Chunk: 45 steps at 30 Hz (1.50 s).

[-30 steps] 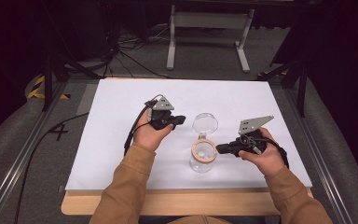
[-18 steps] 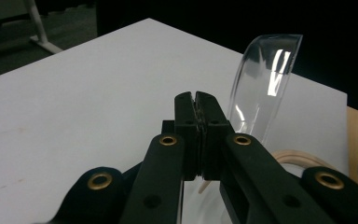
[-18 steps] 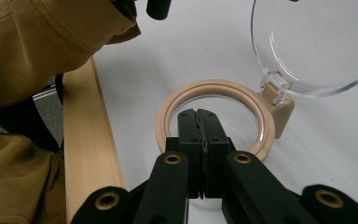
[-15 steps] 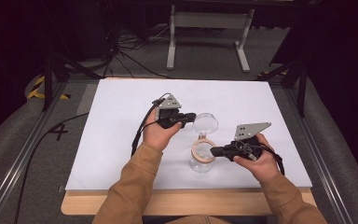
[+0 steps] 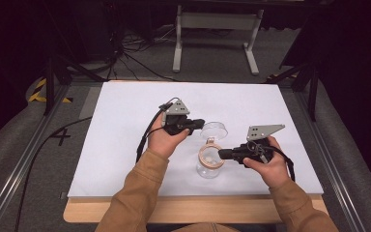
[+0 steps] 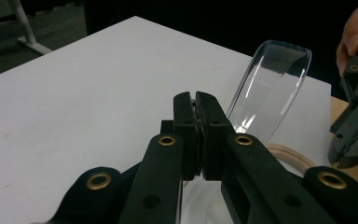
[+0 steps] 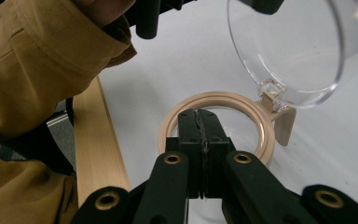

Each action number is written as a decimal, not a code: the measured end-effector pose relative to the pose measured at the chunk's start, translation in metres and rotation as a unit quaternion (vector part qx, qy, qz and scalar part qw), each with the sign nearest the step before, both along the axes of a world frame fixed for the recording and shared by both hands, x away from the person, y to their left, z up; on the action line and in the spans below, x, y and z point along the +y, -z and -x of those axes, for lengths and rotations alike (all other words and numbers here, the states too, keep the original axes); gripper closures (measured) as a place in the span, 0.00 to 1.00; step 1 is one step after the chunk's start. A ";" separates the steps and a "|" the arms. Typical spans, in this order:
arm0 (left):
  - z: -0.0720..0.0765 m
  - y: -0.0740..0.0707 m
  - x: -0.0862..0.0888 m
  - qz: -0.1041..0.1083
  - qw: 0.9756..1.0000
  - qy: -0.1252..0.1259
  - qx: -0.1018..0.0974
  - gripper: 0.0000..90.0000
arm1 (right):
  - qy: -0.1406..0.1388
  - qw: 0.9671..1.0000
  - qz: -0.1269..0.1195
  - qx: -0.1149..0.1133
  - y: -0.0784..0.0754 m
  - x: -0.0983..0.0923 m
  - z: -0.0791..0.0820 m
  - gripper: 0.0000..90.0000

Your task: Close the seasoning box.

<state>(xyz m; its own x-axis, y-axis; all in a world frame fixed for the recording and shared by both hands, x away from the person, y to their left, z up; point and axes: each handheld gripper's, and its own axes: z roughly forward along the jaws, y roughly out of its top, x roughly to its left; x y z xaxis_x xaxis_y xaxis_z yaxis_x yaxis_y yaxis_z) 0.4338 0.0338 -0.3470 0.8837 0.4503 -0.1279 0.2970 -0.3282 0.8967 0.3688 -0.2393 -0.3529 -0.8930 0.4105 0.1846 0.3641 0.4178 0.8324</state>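
Observation:
A clear jar [image 5: 207,170] with a tan ring [image 5: 201,155] at its mouth stands on the white table top [image 5: 125,130]. Its clear hinged lid [image 5: 216,130] stands swung up behind the ring. My left gripper [image 5: 200,124] is shut, its tips against the lid's upper rim; the lid [image 6: 270,84] rises just right of the left gripper [image 6: 196,95]. My right gripper [image 5: 221,153] is shut too, its tips lying over the ring's near side. In the right gripper view the right gripper [image 7: 198,113] points into the ring [image 7: 168,126], with the lid [image 7: 289,51] above.
The white sheet covers a wooden table whose front edge [image 7: 91,140] runs close behind my hands. Brown sleeves [image 5: 140,188] come in from below. A metal stand [image 5: 217,21] and cables lie on the floor beyond the table.
My left hand has moved right, bringing its shut jaws from beside the jar up to the lid. The right hand has stayed at the ring.

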 end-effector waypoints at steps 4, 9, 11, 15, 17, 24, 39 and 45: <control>0.005 -0.001 0.000 -0.006 1.000 0.007 0.001 0.97 | 0.002 1.000 -0.008 0.002 -0.002 0.000 -0.002 1.00; 0.010 -0.002 -0.002 -0.011 1.000 0.019 0.006 0.96 | -0.001 1.000 -0.017 0.008 -0.003 0.001 -0.003 1.00; 0.012 -0.002 -0.004 -0.020 1.000 0.023 0.002 0.96 | -0.003 1.000 -0.019 0.008 -0.004 0.001 -0.002 1.00; 0.014 -0.003 -0.004 -0.021 0.999 0.027 0.001 0.96 | -0.005 1.000 -0.020 0.009 -0.005 0.001 -0.002 1.00; 0.015 -0.005 -0.003 -0.022 0.999 0.028 0.003 0.96 | -0.007 1.000 -0.019 0.010 -0.006 0.001 -0.001 1.00; 0.018 -0.011 0.005 -0.034 0.999 0.030 0.009 0.94 | -0.015 1.000 -0.008 0.020 -0.007 0.003 0.002 1.00; 0.017 -0.012 0.020 -0.071 0.997 0.021 0.023 0.90 | -0.042 0.997 0.043 0.043 -0.005 0.008 0.006 1.00; 0.014 -0.008 0.025 -0.078 0.996 0.018 0.032 0.89 | -0.048 0.996 0.061 0.051 -0.004 0.010 0.007 1.00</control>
